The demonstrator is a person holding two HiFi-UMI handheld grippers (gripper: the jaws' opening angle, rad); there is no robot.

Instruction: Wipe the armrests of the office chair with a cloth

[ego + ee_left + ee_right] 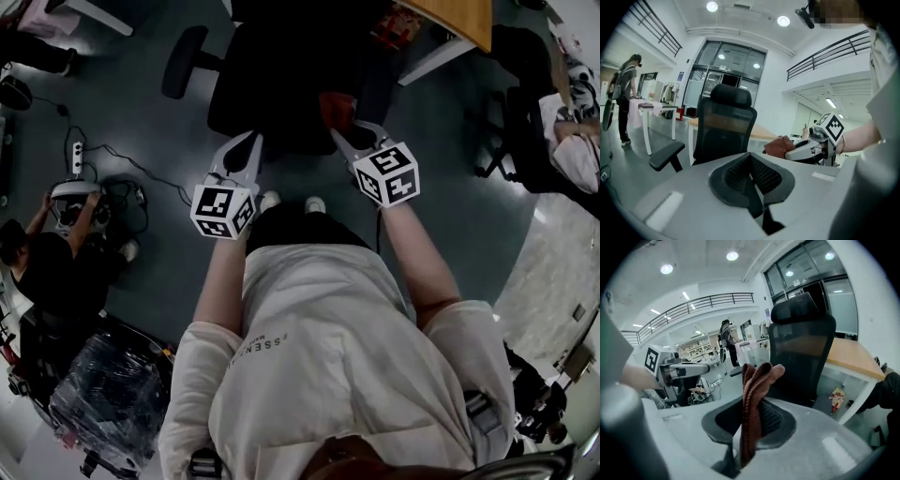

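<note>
The black office chair [281, 75] stands just ahead of me, with its left armrest [183, 61] sticking out to the side. My right gripper [352, 141] is shut on a reddish-brown cloth [336, 111] held near the chair's right side. In the right gripper view the cloth [752, 404] hangs folded between the jaws in front of the chair back [801, 357]. My left gripper [246, 150] is shut with nothing in it and hovers short of the seat. The left gripper view shows the chair [724, 126], its armrest [667, 154] and the cloth [780, 146].
A wooden-topped desk [459, 19] stands behind the chair at the right, beside another dark chair [525, 122]. On the floor at the left are a power strip with cables [77, 155], a crouching person [37, 262] and a wrapped bundle [112, 394]. A person stands at a white table [651, 110].
</note>
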